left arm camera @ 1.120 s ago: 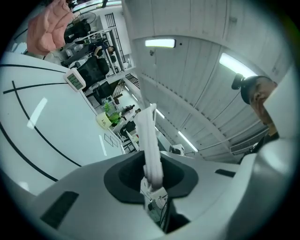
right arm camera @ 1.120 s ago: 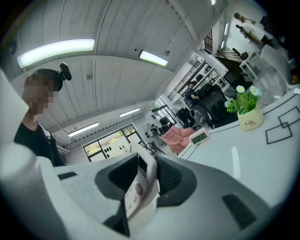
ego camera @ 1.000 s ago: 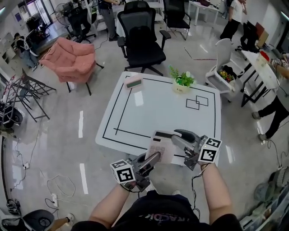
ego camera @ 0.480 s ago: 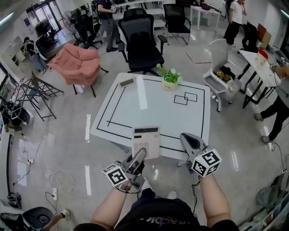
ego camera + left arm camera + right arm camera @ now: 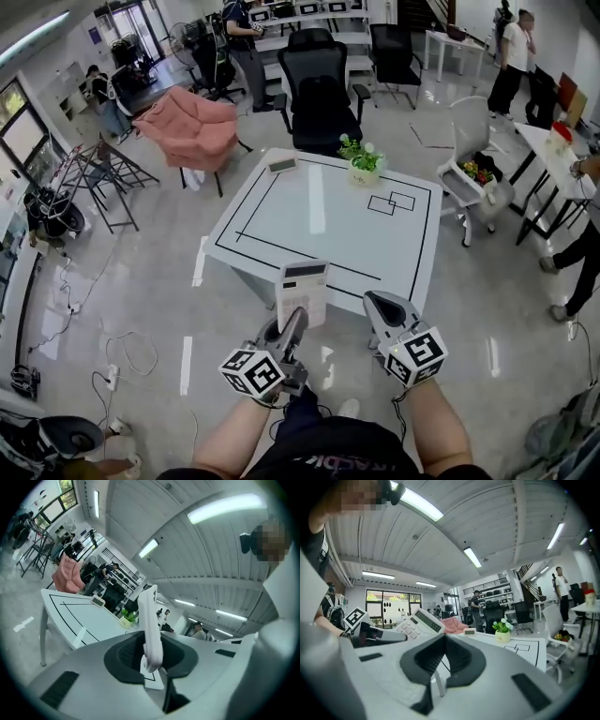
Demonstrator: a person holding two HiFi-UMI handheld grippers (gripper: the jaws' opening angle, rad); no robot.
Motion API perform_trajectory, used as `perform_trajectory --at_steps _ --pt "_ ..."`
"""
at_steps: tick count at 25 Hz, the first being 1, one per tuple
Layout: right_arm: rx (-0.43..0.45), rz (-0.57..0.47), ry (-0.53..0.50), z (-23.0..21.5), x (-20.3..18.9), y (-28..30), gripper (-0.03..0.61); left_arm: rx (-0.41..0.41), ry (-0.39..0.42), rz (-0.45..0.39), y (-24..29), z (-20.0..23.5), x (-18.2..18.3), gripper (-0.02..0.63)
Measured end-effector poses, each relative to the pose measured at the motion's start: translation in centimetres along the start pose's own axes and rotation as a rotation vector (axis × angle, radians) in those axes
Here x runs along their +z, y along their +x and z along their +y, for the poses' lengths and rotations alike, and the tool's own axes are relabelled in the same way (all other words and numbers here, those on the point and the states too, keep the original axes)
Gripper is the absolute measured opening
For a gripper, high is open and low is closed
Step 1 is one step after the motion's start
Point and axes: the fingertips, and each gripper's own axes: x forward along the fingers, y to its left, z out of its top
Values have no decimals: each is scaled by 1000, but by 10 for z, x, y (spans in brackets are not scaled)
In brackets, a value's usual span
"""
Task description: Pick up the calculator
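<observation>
The white calculator [image 5: 302,291] hangs in the air in front of the table's near edge, keys facing up. My left gripper [image 5: 293,325] is shut on its near end. In the left gripper view the calculator [image 5: 149,620] shows edge-on, clamped between the jaws and sticking up from them. My right gripper [image 5: 377,305] is to the right of the calculator, apart from it, shut with nothing in it. From the right gripper view the calculator [image 5: 419,623] appears at the left, with the left gripper [image 5: 396,638] under it, and the right gripper [image 5: 444,638] has its jaws together.
The white table [image 5: 281,202] with black line markings bears a small potted plant [image 5: 361,161] and a little desk clock [image 5: 281,166] at its far side. Behind it are a black office chair [image 5: 323,103] and a pink armchair [image 5: 192,127]. A white chair [image 5: 478,178] stands right; people are at the back.
My right gripper let go of the calculator and shut. Both hands drew back from the table toward my body, the left one carrying the calculator off the table's edge.
</observation>
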Motion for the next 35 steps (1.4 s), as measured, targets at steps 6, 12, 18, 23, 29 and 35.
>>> perform_trajectory --at_steps 6,12,18,23,29,35 --pt "29 8 9 17 -10 -14 2 77 62 3 -13 -13 -17 64" --pt "23 6 10 26 -10 -25 2 81 87 11 -18 -24 -21 64" --pt "18 -6 10 29 -5 -33 2 69 86 12 -20 -29 -22 64" --pt "16 -6 7 31 -7 -39 2 63 81 16 -21 -32 -27 64" --pt "17 -5 9 34 -10 -44 0 62 87 15 -26 -36 -29 64" --pt "25 -5 12 35 -12 -46 1 69 87 8 -28 -37 -31 64"
